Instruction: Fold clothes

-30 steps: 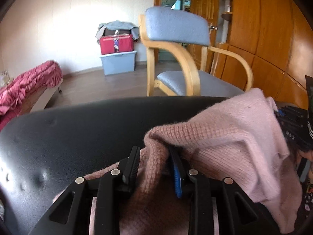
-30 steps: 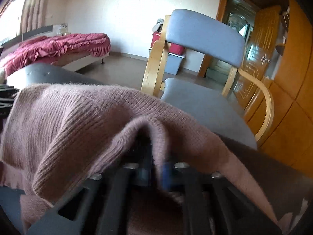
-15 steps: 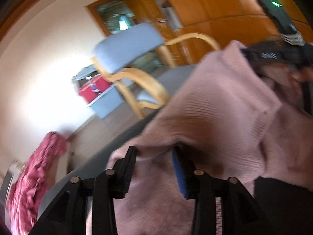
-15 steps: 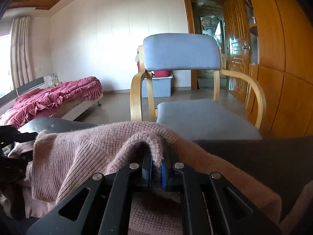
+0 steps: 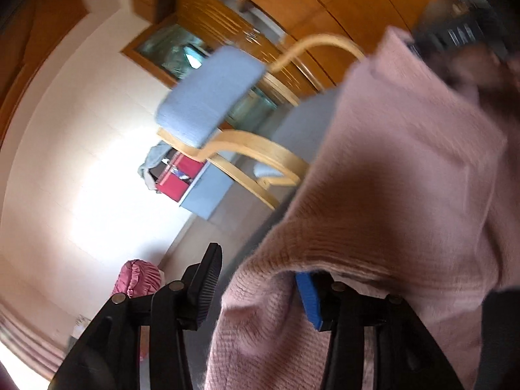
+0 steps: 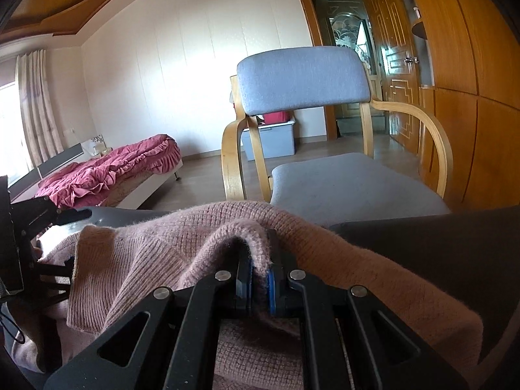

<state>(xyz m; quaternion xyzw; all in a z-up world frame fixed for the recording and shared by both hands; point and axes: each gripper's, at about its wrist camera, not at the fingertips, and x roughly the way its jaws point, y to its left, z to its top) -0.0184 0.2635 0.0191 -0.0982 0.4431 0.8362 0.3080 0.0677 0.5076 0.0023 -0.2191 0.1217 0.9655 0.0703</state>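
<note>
Clearly the folding is only part done: the pink knitted sweater (image 6: 182, 260) lies bunched and doubled over on a black padded surface (image 6: 455, 237), with no flat, squared fold to be seen yet. The right gripper (image 6: 258, 279) has its fingers nearly together, pinching a raised ridge of the knit between the blue pads. The left gripper (image 5: 260, 289) is rolled steeply to one side and its jaws are opening; the sweater (image 5: 406, 178) drapes over the blue-padded finger (image 5: 308, 299), while the black ribbed finger (image 5: 208, 286) stands clear of the cloth, so nothing is clamped there. My guess is that one edge is being let go after a fold, and that smoothing and at least one more fold remain.

The black surface looks like dimpled leather-like padding; whether it is a seat or a desk top I cannot tell. Just beyond its far edge stands a wooden armchair (image 6: 302, 81) with blue-grey cushions. Farther off are a bed with a crimson ruffled cover (image 6: 107, 169), a pale storage box (image 6: 276, 139) against the white wall, and wooden wardrobe doors (image 6: 471, 65) at the right side.
</note>
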